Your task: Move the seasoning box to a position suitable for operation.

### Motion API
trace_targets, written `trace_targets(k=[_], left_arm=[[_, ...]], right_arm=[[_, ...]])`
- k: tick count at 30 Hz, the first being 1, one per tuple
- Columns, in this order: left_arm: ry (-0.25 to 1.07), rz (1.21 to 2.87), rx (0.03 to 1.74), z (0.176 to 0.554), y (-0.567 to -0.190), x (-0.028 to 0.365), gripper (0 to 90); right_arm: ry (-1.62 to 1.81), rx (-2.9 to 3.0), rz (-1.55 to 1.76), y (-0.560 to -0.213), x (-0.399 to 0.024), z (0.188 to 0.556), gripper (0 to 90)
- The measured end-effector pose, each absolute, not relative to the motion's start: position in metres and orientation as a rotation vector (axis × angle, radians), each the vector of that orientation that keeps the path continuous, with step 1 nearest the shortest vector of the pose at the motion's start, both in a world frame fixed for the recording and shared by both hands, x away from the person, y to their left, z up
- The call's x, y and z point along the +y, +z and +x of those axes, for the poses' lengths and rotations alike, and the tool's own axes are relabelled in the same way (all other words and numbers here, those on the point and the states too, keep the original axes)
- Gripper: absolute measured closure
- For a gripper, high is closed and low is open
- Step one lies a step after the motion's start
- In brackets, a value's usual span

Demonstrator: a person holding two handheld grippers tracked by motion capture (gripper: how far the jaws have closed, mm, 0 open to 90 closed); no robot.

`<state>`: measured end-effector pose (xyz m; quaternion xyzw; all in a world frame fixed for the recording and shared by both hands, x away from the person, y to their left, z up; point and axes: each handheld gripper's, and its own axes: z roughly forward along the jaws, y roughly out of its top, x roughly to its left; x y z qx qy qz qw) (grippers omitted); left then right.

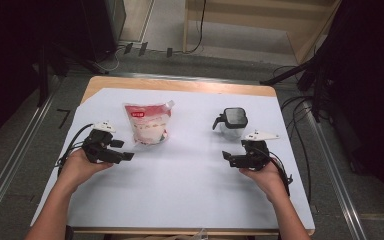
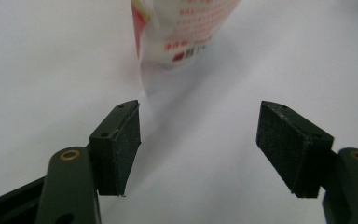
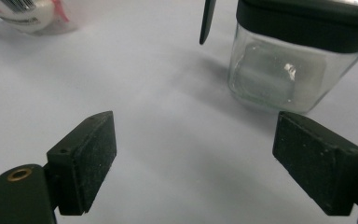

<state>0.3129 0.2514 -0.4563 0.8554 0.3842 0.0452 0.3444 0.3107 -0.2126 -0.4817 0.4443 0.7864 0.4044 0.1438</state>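
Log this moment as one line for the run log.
left gripper: open, empty, near pouch | right gripper: open, empty, near glass jar | pouch, jar: upright, apart, untouched on white table

Left gripper (image 1: 125, 150) held low, jaws wide apart, empty, right gripper (image 1: 228, 158) likewise spread, empty, forearms angled inward

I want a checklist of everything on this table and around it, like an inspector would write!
Surface: white sheet over a wooden table.
Job's things: red-and-white pouch standing left of centre; glass jar with black lid, right.
Clutter: nothing seen.
Grippers: left gripper open beside the pouch, holding nothing; right gripper open near the jar, holding nothing.
Cables: black cables run off the right edge.
Surroundings: grey floor, dark stands, wooden frame behind.
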Motion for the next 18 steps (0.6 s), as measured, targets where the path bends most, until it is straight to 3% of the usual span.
trace_targets(k=[8,15,18], left_arm=[[0.103,2.244,0.946,0.3111,-0.4580,0.2462,39.9],[0.107,2.267,0.956,0.3111,-0.4556,0.2429,38.3],[0.049,2.273,0.993,0.3132,-0.4559,0.2434,38.2]], right_arm=[[1.194,2.258,1.291,-0.4808,-0.2134,0.3139,22.2],[1.227,2.258,1.274,-0.4778,-0.2167,0.3149,30.8],[1.224,2.241,1.267,-0.4762,-0.2176,0.3146,33.6]])
